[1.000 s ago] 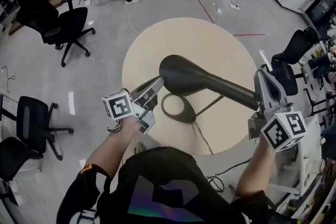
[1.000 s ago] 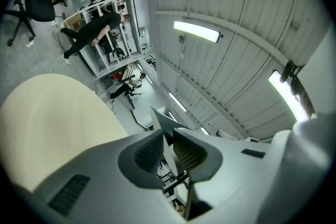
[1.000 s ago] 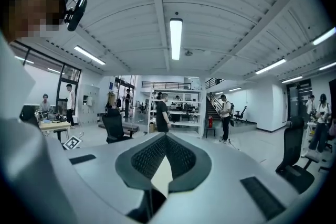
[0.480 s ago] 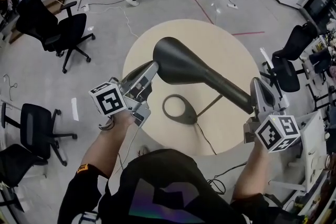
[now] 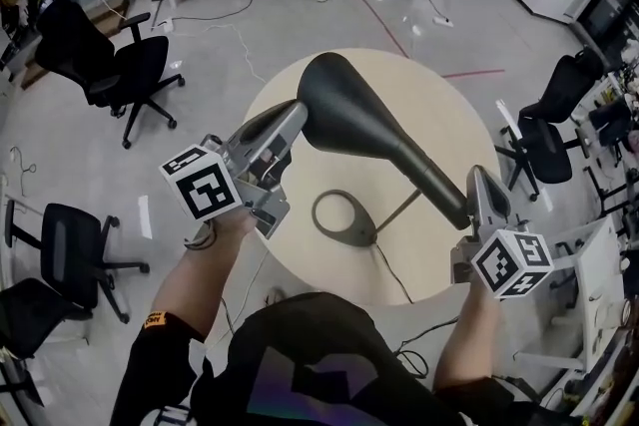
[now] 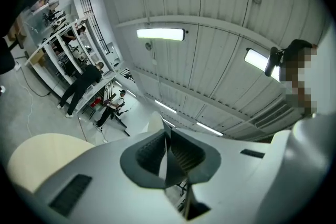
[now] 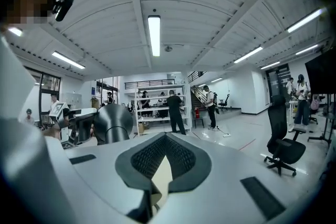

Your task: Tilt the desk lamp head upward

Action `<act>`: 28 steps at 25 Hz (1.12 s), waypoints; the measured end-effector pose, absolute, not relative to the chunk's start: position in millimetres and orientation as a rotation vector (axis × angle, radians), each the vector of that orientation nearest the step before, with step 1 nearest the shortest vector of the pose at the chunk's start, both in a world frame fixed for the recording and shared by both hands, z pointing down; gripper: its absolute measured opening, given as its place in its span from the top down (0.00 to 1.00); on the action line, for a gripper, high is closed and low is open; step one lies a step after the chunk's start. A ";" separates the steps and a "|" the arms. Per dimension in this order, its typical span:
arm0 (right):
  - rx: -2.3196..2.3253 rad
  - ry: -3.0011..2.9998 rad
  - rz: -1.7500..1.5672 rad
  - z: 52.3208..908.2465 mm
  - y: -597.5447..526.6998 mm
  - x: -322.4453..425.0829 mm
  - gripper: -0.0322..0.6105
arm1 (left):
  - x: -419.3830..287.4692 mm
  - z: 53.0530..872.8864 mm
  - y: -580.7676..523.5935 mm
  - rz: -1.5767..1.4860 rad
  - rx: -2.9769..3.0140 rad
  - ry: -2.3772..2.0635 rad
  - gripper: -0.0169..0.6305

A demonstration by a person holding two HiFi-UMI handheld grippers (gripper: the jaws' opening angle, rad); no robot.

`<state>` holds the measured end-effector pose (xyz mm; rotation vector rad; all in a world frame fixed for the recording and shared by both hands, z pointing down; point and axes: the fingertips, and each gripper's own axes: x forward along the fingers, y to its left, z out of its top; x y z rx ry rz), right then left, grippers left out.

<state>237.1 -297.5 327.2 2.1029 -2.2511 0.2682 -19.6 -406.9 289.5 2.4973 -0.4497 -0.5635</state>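
Lamp head (image 5: pixel 349 115) dark grey; table (image 5: pixel 439 105) beige; marker cubes (image 5: pixel 205 190) (image 5: pixel 512 264) black-and-white squares.

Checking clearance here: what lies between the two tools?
The desk lamp head spans from the left tool to the right tool, in the head view.

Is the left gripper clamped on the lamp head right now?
No, the left gripper has its jaws pressed together with nothing between them.

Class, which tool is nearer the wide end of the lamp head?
Left. The left tool is right beside the lamp head's wide end; the right tool is at its narrow end.
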 end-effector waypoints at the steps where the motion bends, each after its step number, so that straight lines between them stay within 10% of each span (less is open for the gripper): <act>1: 2.117 -2.232 0.259 329.4 -296.7 237.4 0.93 | -19.4 285.3 -405.5 -0.565 2.511 -0.448 0.85; 28: 2.173 -1.980 0.262 372.0 -301.6 253.1 0.93 | 51.5 167.4 -347.8 -0.548 2.844 -0.263 0.87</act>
